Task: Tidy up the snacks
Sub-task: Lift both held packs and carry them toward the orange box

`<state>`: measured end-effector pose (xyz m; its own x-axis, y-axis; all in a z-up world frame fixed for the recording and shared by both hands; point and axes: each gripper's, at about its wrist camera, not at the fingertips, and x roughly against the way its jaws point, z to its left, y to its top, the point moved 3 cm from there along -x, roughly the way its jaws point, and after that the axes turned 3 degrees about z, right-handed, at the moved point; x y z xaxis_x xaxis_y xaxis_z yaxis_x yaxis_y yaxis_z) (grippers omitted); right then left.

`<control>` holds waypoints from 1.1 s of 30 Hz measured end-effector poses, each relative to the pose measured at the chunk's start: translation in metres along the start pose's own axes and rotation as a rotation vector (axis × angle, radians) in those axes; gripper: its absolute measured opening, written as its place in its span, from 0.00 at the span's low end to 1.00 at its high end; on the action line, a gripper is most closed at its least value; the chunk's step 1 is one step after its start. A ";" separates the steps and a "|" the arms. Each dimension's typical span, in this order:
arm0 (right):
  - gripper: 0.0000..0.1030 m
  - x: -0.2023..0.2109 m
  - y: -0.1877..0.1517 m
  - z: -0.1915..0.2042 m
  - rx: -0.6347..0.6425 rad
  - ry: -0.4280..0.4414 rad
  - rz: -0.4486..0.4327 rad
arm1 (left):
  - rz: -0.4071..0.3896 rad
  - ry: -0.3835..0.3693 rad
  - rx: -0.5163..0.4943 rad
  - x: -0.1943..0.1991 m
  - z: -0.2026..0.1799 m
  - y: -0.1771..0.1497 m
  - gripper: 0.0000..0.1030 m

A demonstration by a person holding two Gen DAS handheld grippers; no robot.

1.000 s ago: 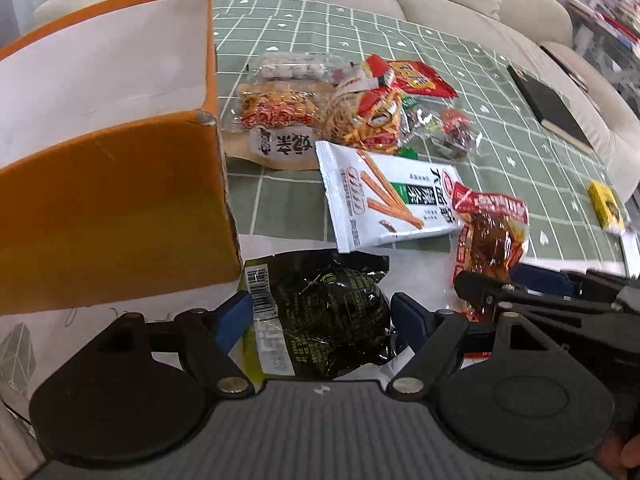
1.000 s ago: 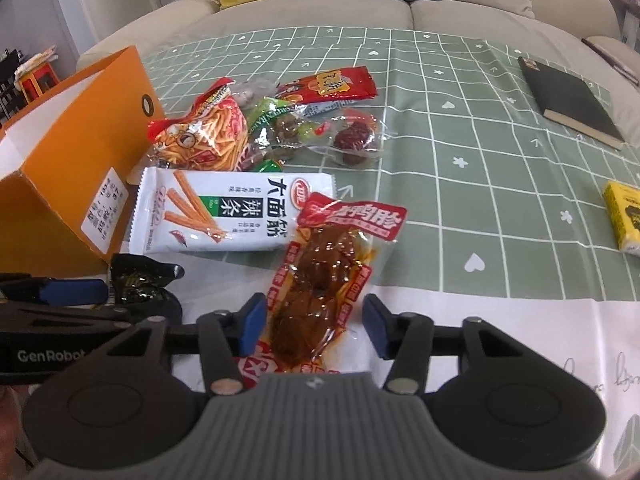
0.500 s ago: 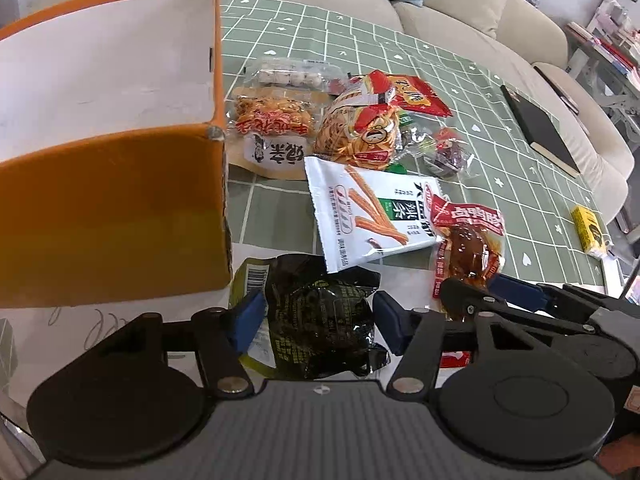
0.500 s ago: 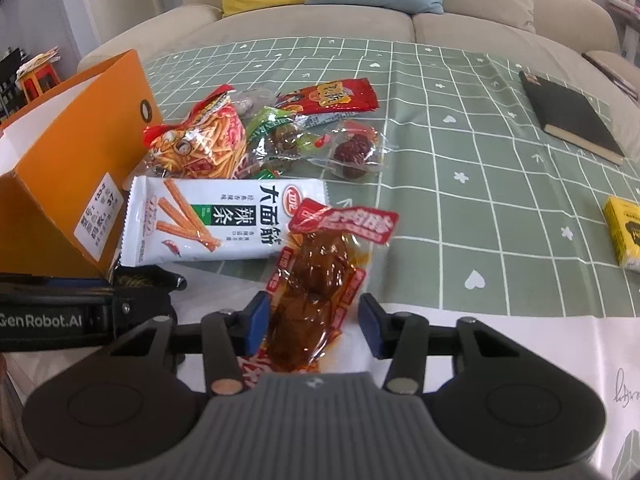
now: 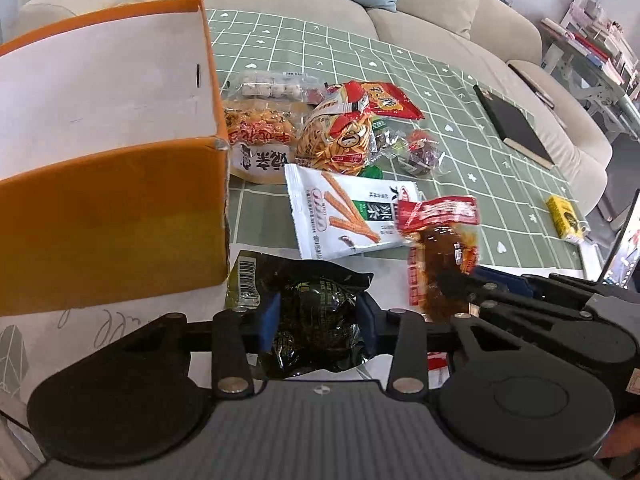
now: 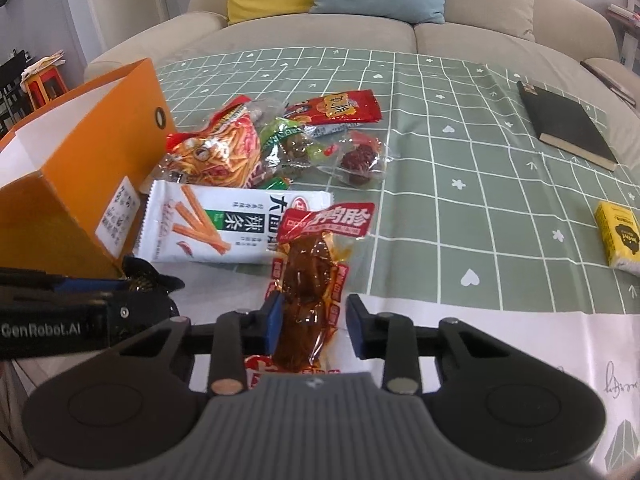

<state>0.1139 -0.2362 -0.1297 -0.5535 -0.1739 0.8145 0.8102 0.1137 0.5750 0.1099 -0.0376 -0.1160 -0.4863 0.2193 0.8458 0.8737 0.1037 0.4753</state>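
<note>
1. Left gripper (image 5: 318, 318), jaws just closing: blue pads pressed on both sides of the dark green crinkled packet (image 5: 316, 320), just beside the orange cardboard box (image 5: 112, 216).
2. Right gripper (image 6: 312, 322), jaws just closing: left pad on the red-topped clear pouch of brown meat (image 6: 310, 276), right pad apparently just clear of its edge; grip cannot be told.
3. Behind both, on the counter (image 6: 460, 160): white spicy-strip packet (image 6: 224, 224), heap of glossy wrapped snacks (image 6: 224, 152).
4. Counter under a green grid-patterned cloth; black book (image 6: 568, 124), yellow carton (image 6: 620, 236) well apart; beige sofa (image 6: 320, 36) with cushions beyond.
</note>
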 end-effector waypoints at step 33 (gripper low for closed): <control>0.57 -0.014 -0.017 0.030 0.033 -0.014 0.084 | 0.003 -0.007 -0.048 0.011 0.007 -0.016 0.39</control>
<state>0.1024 -0.2066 -0.1482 -0.4869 -0.1492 0.8606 0.8471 0.1596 0.5070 0.0904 -0.0303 -0.1161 -0.4838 0.2263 0.8454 0.8730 0.0568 0.4844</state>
